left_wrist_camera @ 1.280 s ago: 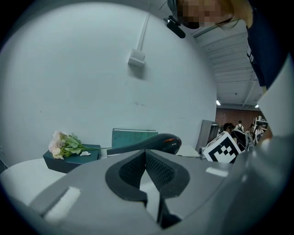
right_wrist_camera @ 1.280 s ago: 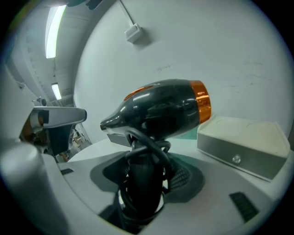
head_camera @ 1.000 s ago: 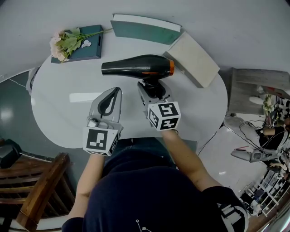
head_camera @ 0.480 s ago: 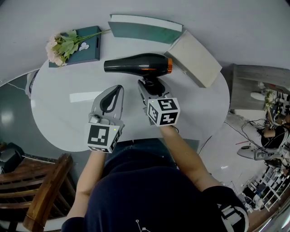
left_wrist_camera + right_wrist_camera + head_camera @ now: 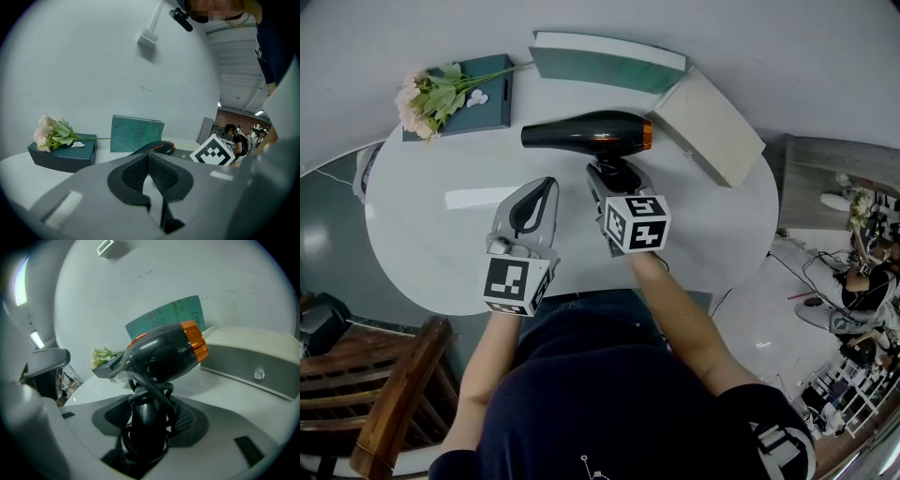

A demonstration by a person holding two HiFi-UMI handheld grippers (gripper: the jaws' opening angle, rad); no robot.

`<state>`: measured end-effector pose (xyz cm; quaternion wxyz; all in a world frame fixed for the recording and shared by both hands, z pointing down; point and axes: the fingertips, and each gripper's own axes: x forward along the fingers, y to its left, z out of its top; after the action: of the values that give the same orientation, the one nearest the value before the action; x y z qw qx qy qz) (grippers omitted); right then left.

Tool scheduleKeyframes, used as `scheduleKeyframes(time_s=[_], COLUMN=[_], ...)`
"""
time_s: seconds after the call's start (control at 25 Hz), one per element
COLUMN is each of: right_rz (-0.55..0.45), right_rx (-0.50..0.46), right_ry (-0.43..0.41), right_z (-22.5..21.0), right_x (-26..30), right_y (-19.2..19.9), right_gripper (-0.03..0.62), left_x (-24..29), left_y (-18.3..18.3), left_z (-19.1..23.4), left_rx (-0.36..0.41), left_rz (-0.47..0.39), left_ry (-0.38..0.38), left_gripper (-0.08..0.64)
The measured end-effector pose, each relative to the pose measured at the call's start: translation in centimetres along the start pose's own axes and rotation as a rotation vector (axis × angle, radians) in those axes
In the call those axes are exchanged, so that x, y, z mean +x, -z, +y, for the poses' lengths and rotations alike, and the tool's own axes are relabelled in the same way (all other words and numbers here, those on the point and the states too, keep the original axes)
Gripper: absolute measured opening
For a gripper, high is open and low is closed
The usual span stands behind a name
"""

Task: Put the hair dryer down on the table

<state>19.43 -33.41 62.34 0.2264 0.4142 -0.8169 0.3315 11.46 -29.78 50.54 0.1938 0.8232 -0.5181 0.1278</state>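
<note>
Jaws of right gripper [image 5: 617,178] clamp hair dryer [image 5: 586,131] handle; left gripper [image 5: 544,186] jaws closed, empty.

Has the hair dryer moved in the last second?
Yes, slightly: the hair dryer, in the right gripper, looks smaller, lower toward the table, its nozzle tip now further from the teal box.

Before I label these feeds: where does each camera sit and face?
Head view: on the head, steeply down at white oval table; arms, torso show.
Left gripper view: on the shut left hand-held gripper, facing the wall.
Right gripper view: on the right hand-held gripper clamping the black orange-ringed hair dryer.
Shared: the dryer.
</note>
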Motion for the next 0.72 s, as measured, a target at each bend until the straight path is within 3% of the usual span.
scheduleKeyframes(time_s=[0.28,0.52,0.6,0.72], right_rz=[0.061,0.101,0.096,0.094], right_rx=[0.021,0.127,0.110,0.065], right_ry=[0.027,0.052,0.072,0.124], right_z=[-0.4,-1.2,-1.3,-1.4], right_x=[0.8,0.9,0.6,-0.3], right_y=[0.8,1.8,1.6,0.9], right_gripper=[0.239,0.239,0.241,0.308], left_x=[0.2,0.0,-0.2,-0.7], left_y=[0.0,0.1,0.0,-0.1], left_z=[0.4,0.6,0.5,0.4], left_rx=[-0.009,-0.015,-0.010,-0.010], left_rz=[0.004,0.006,0.001,-0.007], left_ry=[0.001,0.003,0.009,0.009], left_gripper=[0.011,0.011,0.011,0.011])
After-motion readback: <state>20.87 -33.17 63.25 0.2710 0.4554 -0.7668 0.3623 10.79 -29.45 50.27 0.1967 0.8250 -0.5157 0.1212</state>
